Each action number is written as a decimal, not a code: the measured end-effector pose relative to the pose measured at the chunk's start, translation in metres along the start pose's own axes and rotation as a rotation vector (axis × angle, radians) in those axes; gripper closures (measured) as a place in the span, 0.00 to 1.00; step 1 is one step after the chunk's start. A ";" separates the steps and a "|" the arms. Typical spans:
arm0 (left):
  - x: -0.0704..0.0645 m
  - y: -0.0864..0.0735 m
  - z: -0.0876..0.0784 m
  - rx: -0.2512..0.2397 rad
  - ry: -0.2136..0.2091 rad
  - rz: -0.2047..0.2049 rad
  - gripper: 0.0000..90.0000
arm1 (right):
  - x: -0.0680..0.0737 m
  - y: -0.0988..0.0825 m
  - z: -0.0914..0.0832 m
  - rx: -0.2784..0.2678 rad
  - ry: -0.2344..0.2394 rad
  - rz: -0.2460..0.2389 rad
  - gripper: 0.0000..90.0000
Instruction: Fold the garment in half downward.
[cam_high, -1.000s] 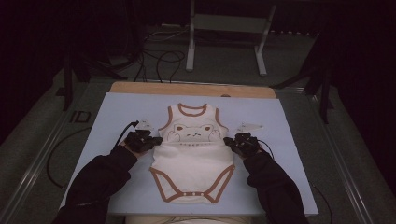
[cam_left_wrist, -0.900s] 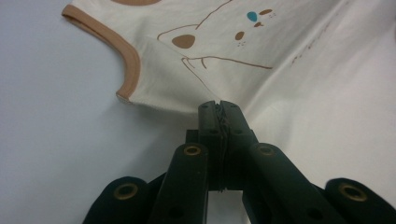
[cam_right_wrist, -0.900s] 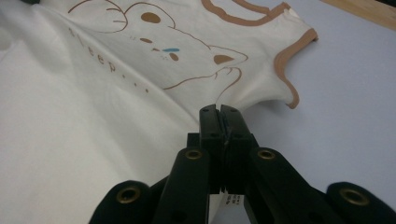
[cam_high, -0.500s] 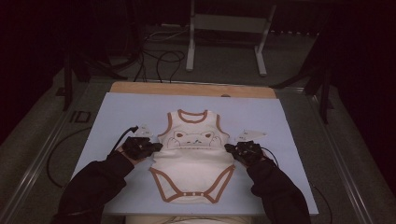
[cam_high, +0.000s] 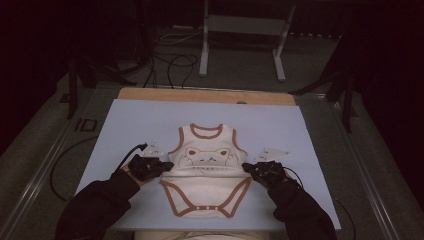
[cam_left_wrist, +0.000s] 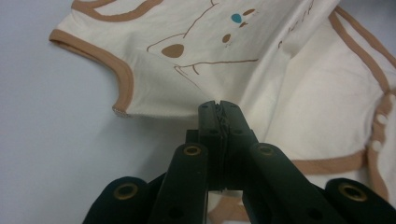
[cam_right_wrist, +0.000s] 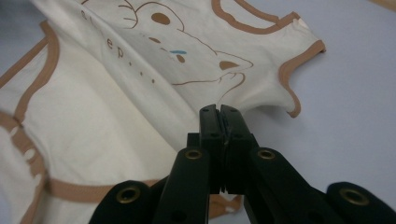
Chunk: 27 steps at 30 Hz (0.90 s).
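Now both tongs (cam_left_wrist: 219, 103) (cam_right_wrist: 219, 108) pinch bodysuit (cam_high: 206, 170) — sides.

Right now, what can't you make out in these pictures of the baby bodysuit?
- High view: the jaw tips of the left gripper and right gripper, too small and dark.
- Left gripper view: the bodysuit edge pinched, hidden behind the jaws.
- Right gripper view: the printed letters, partly folded away.
- High view: the person's body, cut off below.
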<state>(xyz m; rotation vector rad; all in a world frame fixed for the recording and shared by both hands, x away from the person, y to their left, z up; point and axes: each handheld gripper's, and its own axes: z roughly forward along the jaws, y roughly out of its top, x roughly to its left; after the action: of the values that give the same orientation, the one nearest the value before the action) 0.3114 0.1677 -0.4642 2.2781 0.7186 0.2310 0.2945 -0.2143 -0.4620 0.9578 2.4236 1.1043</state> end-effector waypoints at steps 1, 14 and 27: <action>-0.002 -0.001 -0.001 0.000 -0.002 0.007 1.00 | 0.001 -0.002 -0.001 0.002 0.002 0.001 0.99; -0.025 -0.014 -0.005 0.020 -0.038 0.043 1.00 | 0.019 -0.026 -0.013 0.033 0.037 -0.006 0.99; -0.040 -0.027 -0.005 0.041 -0.074 0.040 1.00 | 0.029 -0.043 -0.016 0.053 0.062 0.009 0.99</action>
<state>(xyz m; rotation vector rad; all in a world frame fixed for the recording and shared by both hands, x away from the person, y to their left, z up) 0.2649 0.1640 -0.4777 2.3284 0.6455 0.1516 0.2460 -0.2244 -0.4840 0.9650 2.5121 1.0935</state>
